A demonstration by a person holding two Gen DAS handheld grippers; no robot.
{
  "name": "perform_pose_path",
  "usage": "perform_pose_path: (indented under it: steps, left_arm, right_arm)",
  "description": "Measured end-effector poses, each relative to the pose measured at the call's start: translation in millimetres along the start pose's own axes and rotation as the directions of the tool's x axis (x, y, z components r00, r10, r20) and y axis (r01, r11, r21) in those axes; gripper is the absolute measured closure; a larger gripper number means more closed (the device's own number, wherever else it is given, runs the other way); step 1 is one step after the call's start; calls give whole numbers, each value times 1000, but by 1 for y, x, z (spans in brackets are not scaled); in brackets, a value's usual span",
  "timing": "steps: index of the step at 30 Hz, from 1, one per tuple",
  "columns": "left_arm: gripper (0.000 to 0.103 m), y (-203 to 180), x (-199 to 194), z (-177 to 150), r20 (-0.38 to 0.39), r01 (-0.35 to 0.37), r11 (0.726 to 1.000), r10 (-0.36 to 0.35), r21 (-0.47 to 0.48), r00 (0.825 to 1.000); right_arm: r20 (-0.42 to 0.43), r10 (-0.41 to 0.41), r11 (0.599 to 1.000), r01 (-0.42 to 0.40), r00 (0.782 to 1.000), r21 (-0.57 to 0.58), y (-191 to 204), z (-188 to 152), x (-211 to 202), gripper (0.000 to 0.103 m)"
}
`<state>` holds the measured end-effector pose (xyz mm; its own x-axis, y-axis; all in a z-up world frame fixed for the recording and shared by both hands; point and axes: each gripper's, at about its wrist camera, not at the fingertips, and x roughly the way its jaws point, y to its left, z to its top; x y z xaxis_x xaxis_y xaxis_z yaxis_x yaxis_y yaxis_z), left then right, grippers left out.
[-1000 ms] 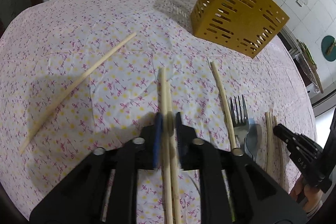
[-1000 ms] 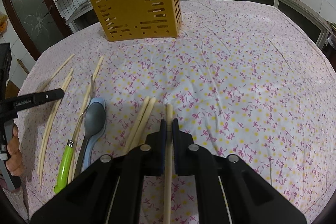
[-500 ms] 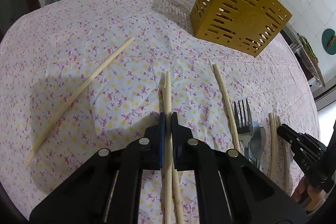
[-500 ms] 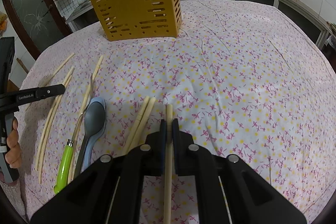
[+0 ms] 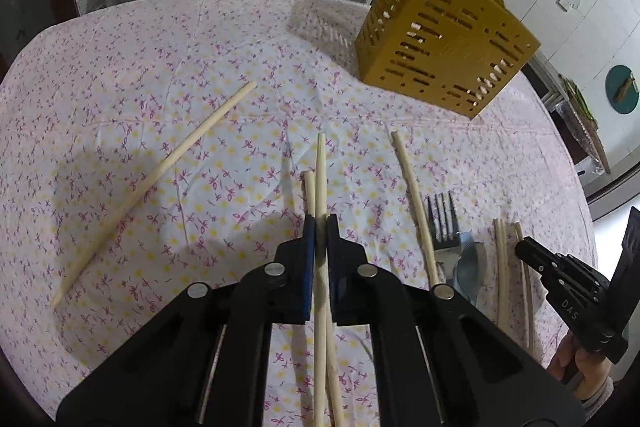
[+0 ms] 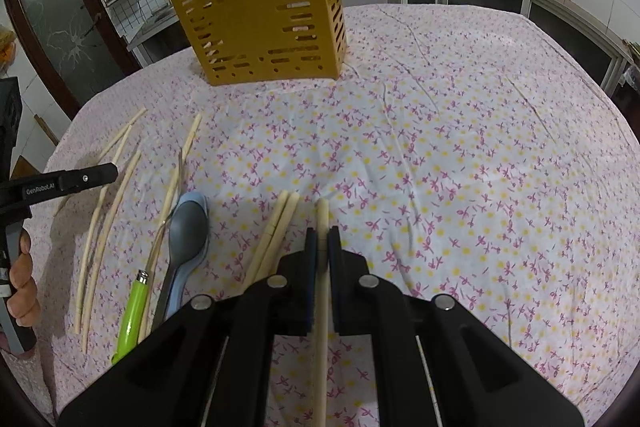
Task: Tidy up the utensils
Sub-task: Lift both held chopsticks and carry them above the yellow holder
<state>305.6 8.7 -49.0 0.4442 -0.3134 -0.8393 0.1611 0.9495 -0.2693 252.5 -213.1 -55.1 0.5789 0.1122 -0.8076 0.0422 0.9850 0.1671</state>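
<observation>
My left gripper (image 5: 319, 227) is shut on a wooden chopstick (image 5: 320, 179) and holds it above the flowered tablecloth; a second chopstick (image 5: 309, 189) lies under it. My right gripper (image 6: 322, 237) is shut on another chopstick (image 6: 322, 215), low over the cloth. The yellow slotted utensil holder (image 5: 444, 55) stands at the back, also in the right wrist view (image 6: 264, 27). The right gripper shows at the left wrist view's right edge (image 5: 560, 279); the left gripper shows at the right wrist view's left edge (image 6: 60, 181).
Loose chopsticks lie on the cloth: one at left (image 5: 160, 183), one beside the fork (image 5: 414, 203), a pair by my right gripper (image 6: 276, 231). A fork (image 5: 442, 223), spoons (image 6: 186, 235) and a green-handled utensil (image 6: 132, 311) lie together. Kitchen counters stand behind the table.
My left gripper has closed on one chopstick of the pair and lifted it off the cloth. My right gripper stays shut on its chopstick, almost still.
</observation>
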Motion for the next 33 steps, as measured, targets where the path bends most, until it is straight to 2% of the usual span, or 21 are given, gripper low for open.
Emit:
perform_pose_path:
  steps: [10, 15, 19, 26, 29, 33]
  left_arm:
    - [99, -17, -32, 1, 95, 46, 999, -48, 19, 994]
    - [99, -31, -54, 3, 163, 76, 996, -83, 47, 983]
    - [99, -44, -73, 5, 249, 92, 993, -108, 76, 962]
    - [99, -59, -89, 11, 361, 106, 989, -136, 102, 922]
    - [99, -60, -93, 15, 414, 139, 985, -169, 101, 894]
    - [99, -68, -95, 22, 469, 131, 983, -178, 131, 865]
  right_arm:
    - [87, 30, 999, -31, 996, 15, -5, 14, -25, 97]
    - [186, 69, 997, -73, 980, 16, -5, 22, -52, 97]
    - [288, 90, 996, -92, 954, -5, -2, 29, -75, 97]
    - [441, 99, 995, -93, 892, -36, -3, 37, -104, 97]
    - [495, 102, 995, -91, 863, -46, -2, 42, -113, 97]
    - [546, 111, 994, -99, 830, -52, -3, 51, -122, 97]
